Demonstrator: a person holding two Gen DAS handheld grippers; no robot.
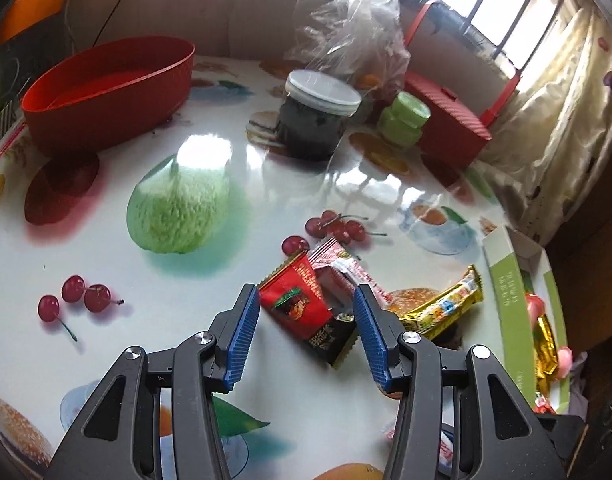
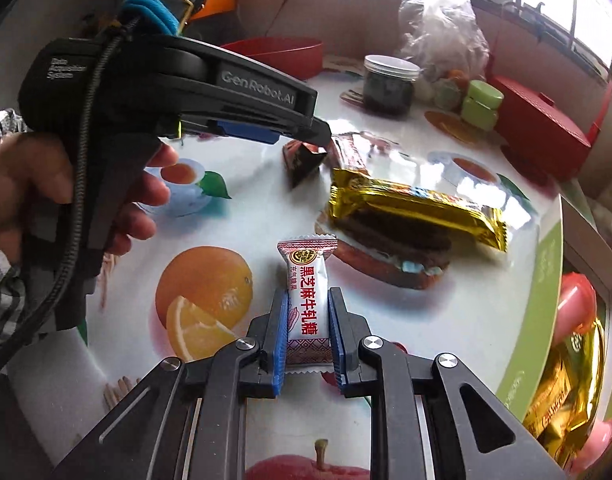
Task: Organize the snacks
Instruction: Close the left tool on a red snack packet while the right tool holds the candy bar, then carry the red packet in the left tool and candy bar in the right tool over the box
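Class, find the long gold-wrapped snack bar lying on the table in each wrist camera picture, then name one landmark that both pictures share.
Left wrist view: the gold-wrapped bar lies lower right, just past the left gripper's right finger.
Right wrist view: the gold-wrapped bar lies right of centre, beyond the right gripper and its white candy.
Shared landmark: the dark jar with a white lid, at the far side of the table.

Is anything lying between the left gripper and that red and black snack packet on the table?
Nothing visible is. The left gripper is open, its fingers straddling the red and black packet, with only bare table around them.
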